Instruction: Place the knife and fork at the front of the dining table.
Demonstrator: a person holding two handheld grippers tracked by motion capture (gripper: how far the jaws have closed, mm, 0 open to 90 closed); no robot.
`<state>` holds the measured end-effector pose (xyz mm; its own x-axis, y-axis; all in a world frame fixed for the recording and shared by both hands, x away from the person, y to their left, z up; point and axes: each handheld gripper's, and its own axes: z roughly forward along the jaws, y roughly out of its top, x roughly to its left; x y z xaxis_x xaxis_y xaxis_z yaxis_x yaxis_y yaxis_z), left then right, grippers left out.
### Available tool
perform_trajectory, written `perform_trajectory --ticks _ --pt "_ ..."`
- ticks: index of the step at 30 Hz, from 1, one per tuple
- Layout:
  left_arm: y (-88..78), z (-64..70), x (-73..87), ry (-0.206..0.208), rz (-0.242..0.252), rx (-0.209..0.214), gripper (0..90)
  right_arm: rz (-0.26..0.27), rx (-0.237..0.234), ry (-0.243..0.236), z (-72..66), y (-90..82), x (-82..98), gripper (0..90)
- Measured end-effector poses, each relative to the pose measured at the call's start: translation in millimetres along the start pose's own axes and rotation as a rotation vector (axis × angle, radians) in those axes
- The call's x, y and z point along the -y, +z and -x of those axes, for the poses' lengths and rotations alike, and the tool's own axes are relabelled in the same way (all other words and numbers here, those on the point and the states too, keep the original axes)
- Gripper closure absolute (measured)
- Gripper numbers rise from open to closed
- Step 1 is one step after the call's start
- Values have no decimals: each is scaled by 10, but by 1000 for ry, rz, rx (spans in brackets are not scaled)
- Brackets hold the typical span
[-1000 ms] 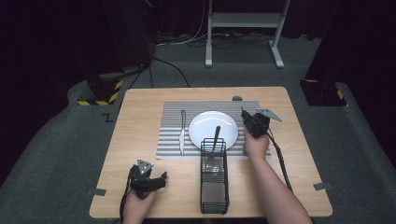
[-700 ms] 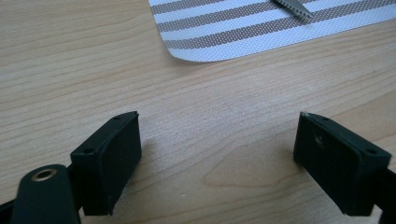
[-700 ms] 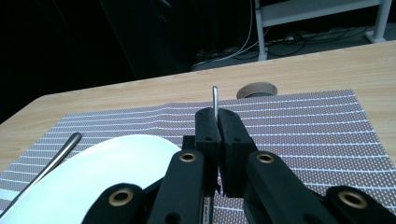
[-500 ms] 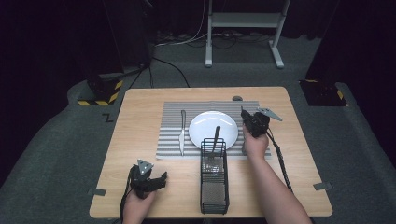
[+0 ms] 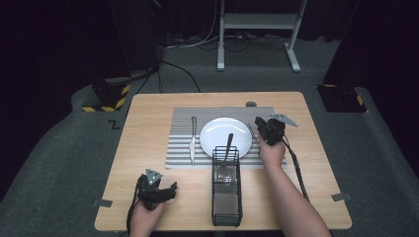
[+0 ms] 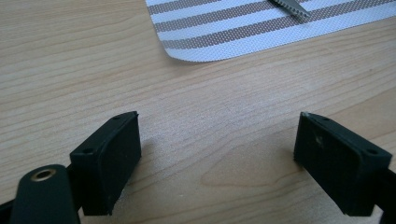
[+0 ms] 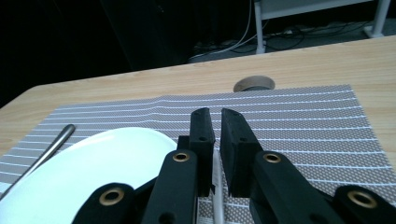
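- Left gripper (image 5: 165, 190) rests at the near left of the wooden table (image 5: 148, 123), jaws wide apart with nothing between them. It is well apart from the setting, so I count it idle.
- Further right, a table knife (image 5: 192, 140) lies on the striped placemat (image 5: 180, 148), just left of the white plate (image 5: 217, 131), blade end towards me.
- Nearer me than the plate stands the black wire cutlery caddy (image 5: 227, 197). One utensil handle (image 5: 229, 143) sticks up from it, and I cannot tell whether it is a fork or a spoon.
- Right gripper (image 7: 215, 116) sits low over the placemat, just right of the plate's rim. Its jaws are narrow and have just been opening a little.
- A slim pale cutlery piece (image 7: 217, 196) lies between those jaws, running along the mat beside the plate. I cannot tell whether the pads are pressing on it.
- My judgement is that I am setting this piece down to the right of the plate, at the point of letting go.
- Next I should open wider, lift straight up so that nothing drags, then go to the caddy for the remaining utensil.
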<state>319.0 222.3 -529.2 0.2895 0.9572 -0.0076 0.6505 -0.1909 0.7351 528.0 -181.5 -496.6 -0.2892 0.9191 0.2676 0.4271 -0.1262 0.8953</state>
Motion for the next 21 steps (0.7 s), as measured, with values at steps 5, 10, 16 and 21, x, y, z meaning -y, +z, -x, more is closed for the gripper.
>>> perform_trajectory --ticks 5,10,16,21 --pt "-1 0 0 0 -2 1 148 -4 2 -7 7 -42 -3 774" --pt "1 2 -1 4 0 5 149 4 2 -30 15 -238 1 772" --pt "4 2 -4 9 1 10 148 -46 22 -101 16 -559 159 753" --pt "7 1 -6 15 1 14 147 -112 37 -148 19 -779 349 760"
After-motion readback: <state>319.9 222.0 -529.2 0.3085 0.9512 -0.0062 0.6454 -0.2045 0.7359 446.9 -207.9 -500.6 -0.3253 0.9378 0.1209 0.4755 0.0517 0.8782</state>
